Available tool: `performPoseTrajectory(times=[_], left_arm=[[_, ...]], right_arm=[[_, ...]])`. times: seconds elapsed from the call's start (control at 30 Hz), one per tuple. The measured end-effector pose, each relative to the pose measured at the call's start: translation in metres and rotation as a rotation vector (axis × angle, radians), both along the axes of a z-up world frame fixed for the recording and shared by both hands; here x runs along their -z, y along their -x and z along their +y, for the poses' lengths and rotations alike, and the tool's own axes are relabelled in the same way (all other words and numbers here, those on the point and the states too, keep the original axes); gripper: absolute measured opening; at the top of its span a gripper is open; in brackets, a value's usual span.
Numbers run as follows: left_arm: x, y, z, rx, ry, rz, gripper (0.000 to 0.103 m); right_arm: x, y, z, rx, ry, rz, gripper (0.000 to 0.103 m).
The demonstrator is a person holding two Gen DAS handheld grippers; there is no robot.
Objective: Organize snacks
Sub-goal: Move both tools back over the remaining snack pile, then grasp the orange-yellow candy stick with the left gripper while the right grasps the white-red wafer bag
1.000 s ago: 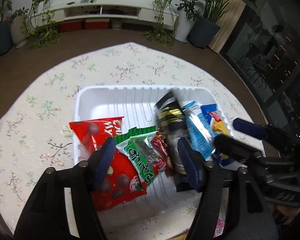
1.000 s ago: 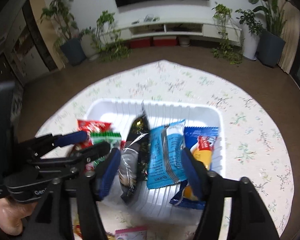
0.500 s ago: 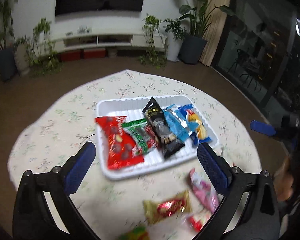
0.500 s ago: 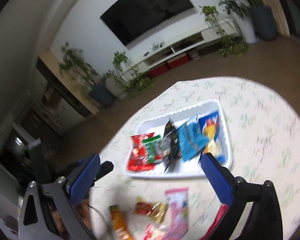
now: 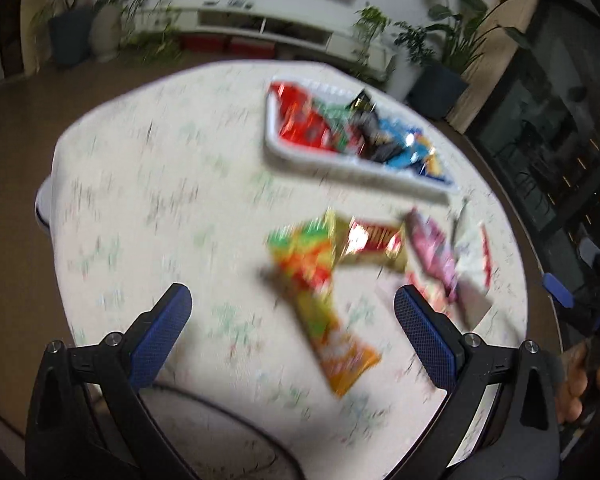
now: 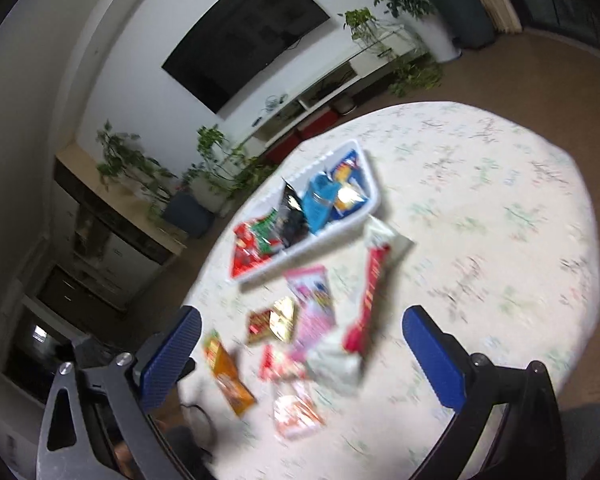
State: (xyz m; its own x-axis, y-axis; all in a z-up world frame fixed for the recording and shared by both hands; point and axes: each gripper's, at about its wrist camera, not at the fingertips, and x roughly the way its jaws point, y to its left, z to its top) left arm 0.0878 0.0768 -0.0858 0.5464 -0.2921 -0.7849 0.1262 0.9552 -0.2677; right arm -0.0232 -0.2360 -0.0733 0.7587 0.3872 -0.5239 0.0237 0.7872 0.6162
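Both claws, left claw (image 5: 292, 316) and right claw (image 6: 300, 340), are hanging wide open and empty above the loose snack packets (image 6: 312, 320) near the table (image 5: 148, 184) edge, having pulled back from the white tray (image 5: 300, 156).

Left gripper (image 5: 292, 328): jaws spread wide, nothing between the blue pads (image 5: 162, 338); tilted steeply down over the near part of the table (image 5: 140, 168), its black frame low in its own view.

Right gripper (image 6: 300, 354): jaws likewise wide apart and empty, blue pads (image 6: 434, 360) clear of everything; pointed down at the table at a shallower slant, view rolled to one side.

Hand (image 5: 580, 380): partly seen at the right edge of the left view, beside the table's rim, wrapped round a dark gripper body.
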Motion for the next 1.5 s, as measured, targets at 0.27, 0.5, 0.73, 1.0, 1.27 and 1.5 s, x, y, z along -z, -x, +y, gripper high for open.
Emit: performPoseTrajectory(times=[0.27, 0.5, 0.73, 1.0, 1.27, 1.5], left_arm=[[0.022, 0.010, -0.011, -0.013, -0.049, 0.052, 0.103], [0.028, -0.002, -0.022, 0.025, -0.038, 0.076, 0.091], [0.032, -0.016, -0.031, 0.032, -0.066, 0.088, 0.068], [0.035, -0.026, -0.040, 0.041, -0.096, 0.071, 0.045], [0.037, -0.024, -0.043, 0.085, -0.093, 0.054, 0.020], [0.038, -0.016, -0.043, 0.127, -0.082, 0.052, 0.017]], right_arm=[[0.023, 0.014, 0.015, -0.011, 0.089, 0.062, 0.103], [0.024, 0.018, 0.023, -0.028, 0.130, 0.056, 0.102], [0.026, 0.017, 0.028, -0.043, 0.138, 0.083, 0.098], [0.026, 0.018, 0.033, -0.051, 0.170, 0.091, 0.097], [0.028, 0.018, 0.040, -0.065, 0.202, 0.106, 0.095], [0.028, 0.019, 0.040, -0.059, 0.227, 0.114, 0.092]])
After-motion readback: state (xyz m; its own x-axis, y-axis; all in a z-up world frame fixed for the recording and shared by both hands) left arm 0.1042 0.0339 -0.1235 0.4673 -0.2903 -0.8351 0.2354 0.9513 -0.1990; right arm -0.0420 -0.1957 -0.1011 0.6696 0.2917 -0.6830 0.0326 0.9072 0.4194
